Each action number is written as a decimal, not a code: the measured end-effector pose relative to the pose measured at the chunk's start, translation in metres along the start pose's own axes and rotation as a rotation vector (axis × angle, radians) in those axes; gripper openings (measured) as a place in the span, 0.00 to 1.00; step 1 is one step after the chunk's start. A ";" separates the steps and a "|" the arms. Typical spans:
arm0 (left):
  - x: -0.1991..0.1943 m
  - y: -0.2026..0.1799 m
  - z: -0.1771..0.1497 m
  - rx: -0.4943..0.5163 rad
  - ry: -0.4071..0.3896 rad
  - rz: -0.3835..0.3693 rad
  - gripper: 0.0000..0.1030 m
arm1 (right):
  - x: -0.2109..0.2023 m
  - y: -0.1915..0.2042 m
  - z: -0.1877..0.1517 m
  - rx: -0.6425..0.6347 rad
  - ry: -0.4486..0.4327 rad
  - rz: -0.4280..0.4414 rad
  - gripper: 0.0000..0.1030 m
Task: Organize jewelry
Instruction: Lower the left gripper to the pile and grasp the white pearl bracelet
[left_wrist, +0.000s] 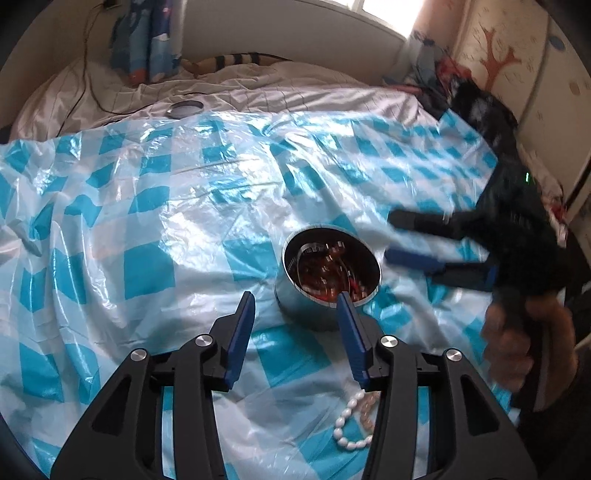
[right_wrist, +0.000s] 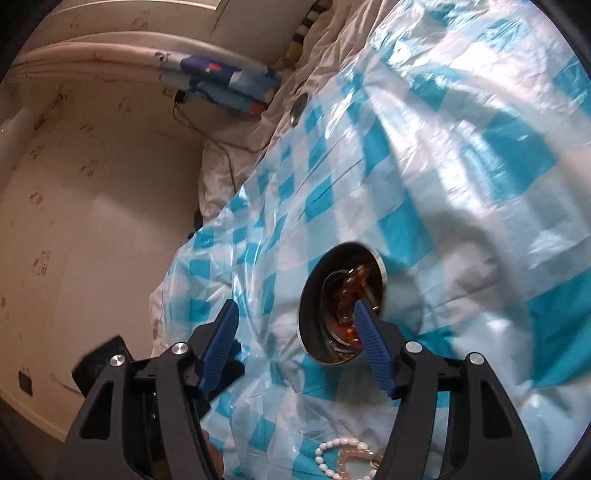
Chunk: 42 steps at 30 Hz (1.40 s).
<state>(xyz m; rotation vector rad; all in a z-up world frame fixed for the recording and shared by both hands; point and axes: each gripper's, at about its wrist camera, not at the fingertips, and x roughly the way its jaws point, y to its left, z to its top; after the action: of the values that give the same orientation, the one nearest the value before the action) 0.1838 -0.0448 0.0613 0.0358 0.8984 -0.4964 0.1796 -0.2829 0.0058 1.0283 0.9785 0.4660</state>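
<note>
From the left wrist, our left gripper (left_wrist: 295, 299) hangs wide open and empty before the jewelry tin (left_wrist: 330, 269) on the checked sheet (left_wrist: 147, 206). From the right wrist, our right gripper (right_wrist: 297, 308), equally spread and empty, hovers by the tin, white bead bracelet (right_wrist: 334, 456) lying nearer.

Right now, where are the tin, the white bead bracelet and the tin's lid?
tin (left_wrist: 314, 314), left wrist view, outer side wall.
white bead bracelet (left_wrist: 349, 435), left wrist view, lower beads.
lid (left_wrist: 185, 109), left wrist view, top face.
</note>
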 end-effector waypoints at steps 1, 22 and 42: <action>0.001 -0.002 -0.003 0.017 0.008 0.004 0.42 | -0.004 0.000 0.000 -0.002 -0.005 -0.013 0.64; -0.012 -0.035 -0.039 0.180 0.034 0.089 0.48 | -0.031 0.019 -0.043 -0.219 0.052 -0.258 0.72; 0.012 -0.025 -0.064 0.027 0.160 -0.145 0.48 | -0.054 0.021 -0.069 -0.388 0.072 -0.447 0.74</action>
<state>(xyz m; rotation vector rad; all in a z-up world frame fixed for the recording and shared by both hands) 0.1318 -0.0568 0.0166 0.0349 1.0555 -0.6476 0.0954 -0.2780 0.0368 0.4289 1.0937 0.3036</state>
